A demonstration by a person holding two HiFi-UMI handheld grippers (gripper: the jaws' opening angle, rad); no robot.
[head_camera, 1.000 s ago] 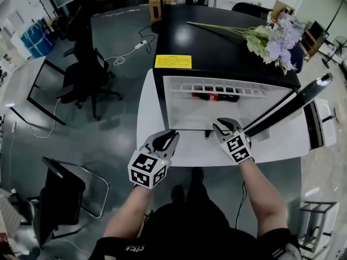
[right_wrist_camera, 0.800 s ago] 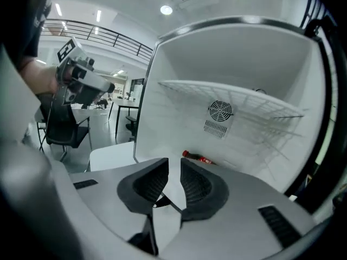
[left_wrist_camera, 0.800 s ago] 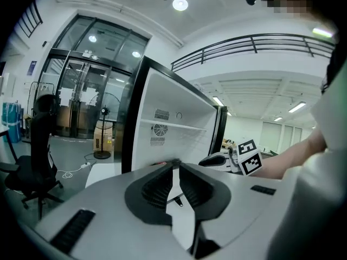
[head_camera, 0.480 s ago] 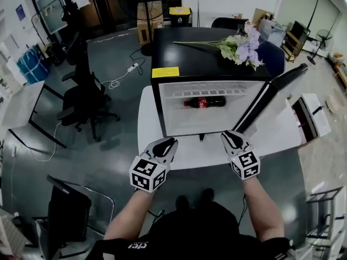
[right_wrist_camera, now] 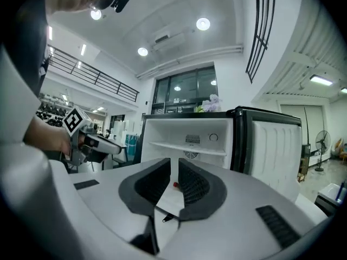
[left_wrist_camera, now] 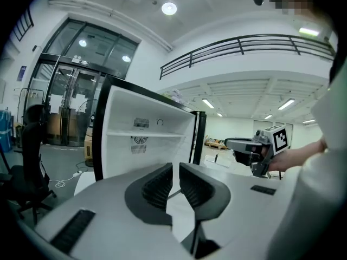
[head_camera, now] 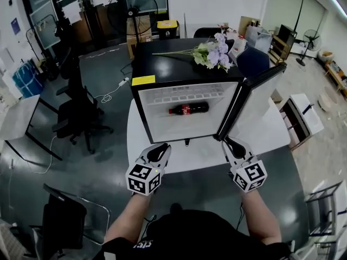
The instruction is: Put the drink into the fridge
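Observation:
A cola bottle [head_camera: 188, 109] with a red label lies on its side inside the open white fridge [head_camera: 149, 118]; its red cap [right_wrist_camera: 175, 184] shows in the right gripper view. The fridge door [head_camera: 255, 99] stands swung out to the right. My left gripper [head_camera: 161, 147] hovers over the white table in front of the fridge, jaws a narrow slit apart and empty [left_wrist_camera: 175, 169]. My right gripper [head_camera: 230, 142] hangs near the door's lower corner. Its jaws have just been closing and stand a thin slit apart with nothing between them [right_wrist_camera: 174, 164].
A bunch of pale flowers [head_camera: 214, 53] and a yellow label [head_camera: 143, 80] lie on the black fridge top. The fridge stands on a white table [head_camera: 134, 140]. A small dark object [head_camera: 186, 142] lies at the fridge's front edge. An office chair [head_camera: 76, 112] stands at left.
Both grippers have drawn back from the fridge opening toward me and risen. The bottle stays lying in the fridge and the door stays open.

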